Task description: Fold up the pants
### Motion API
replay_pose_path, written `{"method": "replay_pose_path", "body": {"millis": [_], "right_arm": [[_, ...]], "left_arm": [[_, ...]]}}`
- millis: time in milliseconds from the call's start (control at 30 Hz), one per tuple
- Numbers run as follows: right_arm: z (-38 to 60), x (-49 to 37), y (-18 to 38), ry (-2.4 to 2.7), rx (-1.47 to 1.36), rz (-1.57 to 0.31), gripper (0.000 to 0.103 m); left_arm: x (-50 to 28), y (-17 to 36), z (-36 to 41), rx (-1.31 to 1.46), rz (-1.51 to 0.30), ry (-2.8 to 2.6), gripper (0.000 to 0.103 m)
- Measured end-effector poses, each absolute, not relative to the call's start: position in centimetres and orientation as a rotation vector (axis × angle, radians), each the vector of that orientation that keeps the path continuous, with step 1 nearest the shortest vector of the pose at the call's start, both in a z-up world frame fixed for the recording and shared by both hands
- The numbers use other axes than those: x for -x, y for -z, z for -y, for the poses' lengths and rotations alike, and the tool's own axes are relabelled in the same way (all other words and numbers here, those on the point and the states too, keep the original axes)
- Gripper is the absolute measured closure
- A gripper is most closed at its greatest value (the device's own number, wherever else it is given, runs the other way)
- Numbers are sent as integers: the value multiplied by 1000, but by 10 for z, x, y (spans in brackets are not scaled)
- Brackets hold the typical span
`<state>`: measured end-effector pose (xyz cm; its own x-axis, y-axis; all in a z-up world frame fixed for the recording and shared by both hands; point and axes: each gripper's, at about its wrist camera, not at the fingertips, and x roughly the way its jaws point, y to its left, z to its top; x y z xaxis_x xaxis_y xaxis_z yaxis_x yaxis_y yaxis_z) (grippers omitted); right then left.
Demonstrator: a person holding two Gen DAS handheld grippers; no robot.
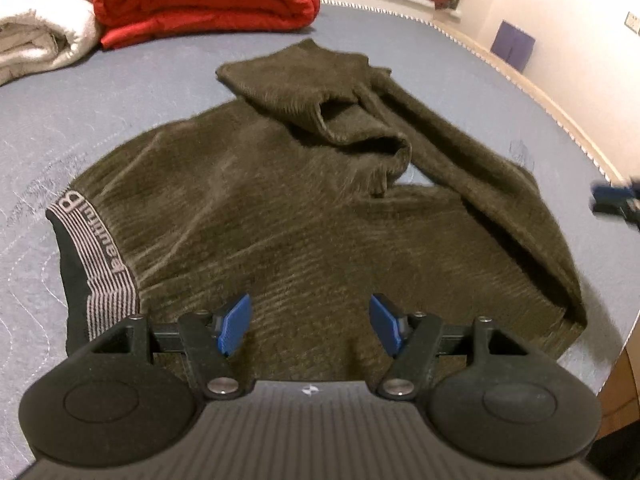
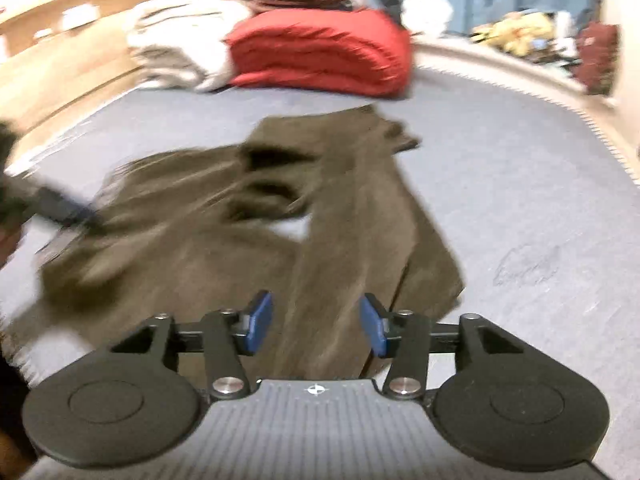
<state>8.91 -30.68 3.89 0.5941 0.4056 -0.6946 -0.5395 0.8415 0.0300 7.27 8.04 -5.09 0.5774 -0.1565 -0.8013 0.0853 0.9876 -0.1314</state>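
Grey-blue quilted mattress point(image 1: 120, 92) for a work surface, bedroom clutter blurred behind. Olive-brown pants point(image 1: 256, 216) spread across its middle, waistband point(image 1: 96, 256) with striped, lettered elastic at the near left, one leg point(image 1: 492, 184) flung back across the other toward the right edge, its cuff bunched and open-mouthed near the centre. Fuzzy, ribbed knit by the look: soft, limp, light, likely to sag and drag rather than hold a crease, not slippery, nothing fragile. Best taken by pinching an edge, probably the waistband corner and a cuff or hem, where the layers stack thick enough to bite.

Left gripper point(image 1: 310, 326) poised over the seat area, blue pads spread well apart, nothing between them. Right gripper point(image 2: 316, 326) over the folded-across leg, jaws parted about halfway, empty, cloth lying beneath but not pinched; view heavily smeared.

Farther out: red folded blanket point(image 1: 204, 0), cream blanket point(image 1: 40, 28) beside it, wooden bed frame point(image 2: 60, 40) along the edge.
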Motion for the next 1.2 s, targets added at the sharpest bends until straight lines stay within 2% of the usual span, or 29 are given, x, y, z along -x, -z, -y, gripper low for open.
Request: {"method": "replay_pose_path", "body": {"millis": [67, 167, 500, 600, 633, 667, 700, 733, 833, 1000, 1100, 1200], "right_arm": [[293, -105, -31, -521, 175, -745, 51], [263, -125, -12, -504, 214, -742, 51], [174, -168, 69, -496, 486, -855, 51], [168, -171, 81, -482, 554, -884, 56], [168, -170, 83, -490, 565, -884, 65], [169, -170, 83, -499, 570, -883, 80], [171, -170, 81, -497, 575, -884, 89], [177, -170, 76, -487, 578, -881, 90], [207, -168, 48, -482, 507, -849, 96], [308, -156, 3, -445, 324, -834, 100], [385, -136, -2, -387, 208, -887, 100], [445, -108, 18, -368, 112, -1012, 100]], "left_arm": [[-74, 55, -78, 69, -960, 166, 54], [-75, 61, -73, 58, -977, 213, 67], [-79, 84, -69, 1, -1038, 221, 68], [-81, 83, -72, 11, -1032, 217, 67], [-82, 82, -73, 15, -1028, 216, 67], [-82, 80, -73, 18, -1024, 217, 67], [-82, 78, -73, 20, -1020, 219, 67], [-82, 77, -72, 21, -1017, 221, 67], [-81, 76, -71, 20, -1013, 227, 66], [-80, 69, -70, 42, -998, 219, 66], [-78, 61, -67, 58, -977, 229, 66], [-77, 53, -61, 75, -958, 239, 63]]}}
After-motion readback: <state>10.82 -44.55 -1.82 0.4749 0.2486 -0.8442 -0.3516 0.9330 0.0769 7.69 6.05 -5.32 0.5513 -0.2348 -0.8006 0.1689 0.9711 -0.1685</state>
